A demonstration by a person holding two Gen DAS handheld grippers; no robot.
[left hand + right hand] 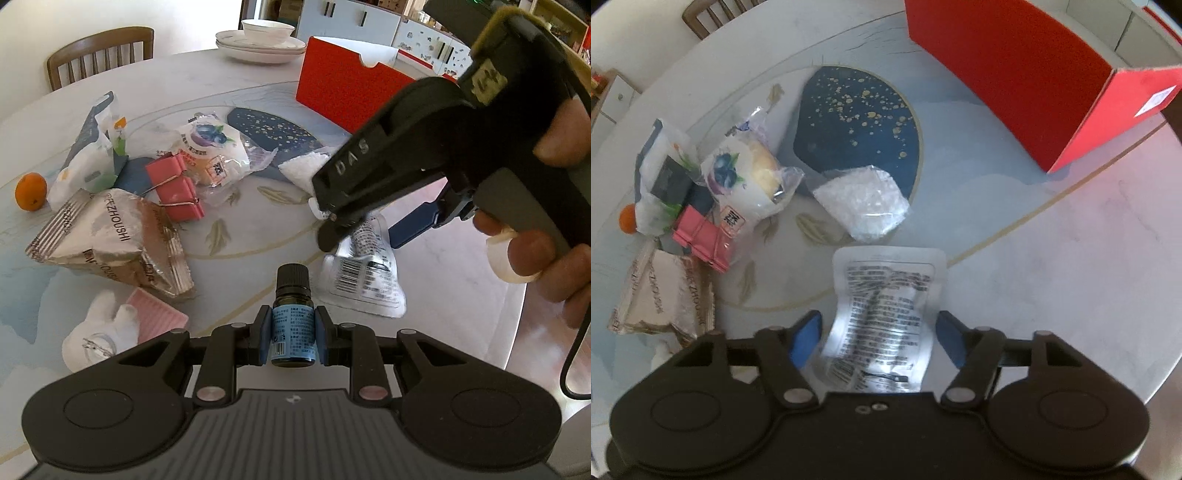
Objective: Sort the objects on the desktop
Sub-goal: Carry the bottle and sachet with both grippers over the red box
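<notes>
My left gripper (293, 334) is shut on a small dark bottle (293, 295) with a blue label and a black cap, held upright above the table. In the right wrist view, my right gripper (879, 334) points steeply down over a silver printed sachet (886, 314). The sachet lies between the blue pads (809, 334), which stand a little off its edges. The left wrist view shows the same sachet (365, 284) on the table under the right gripper, with a hand (546, 258) around the handle.
A red box (343, 88) (1015, 74) stands at the back right. Left of the sachet lie a clear bag of white granules (864, 203), a blueberry bread packet (746, 177), pink binder clips (701, 236), a foil snack bag (110, 240), an orange (31, 192) and a white plush (99, 332). Plates (258, 48) sit far back.
</notes>
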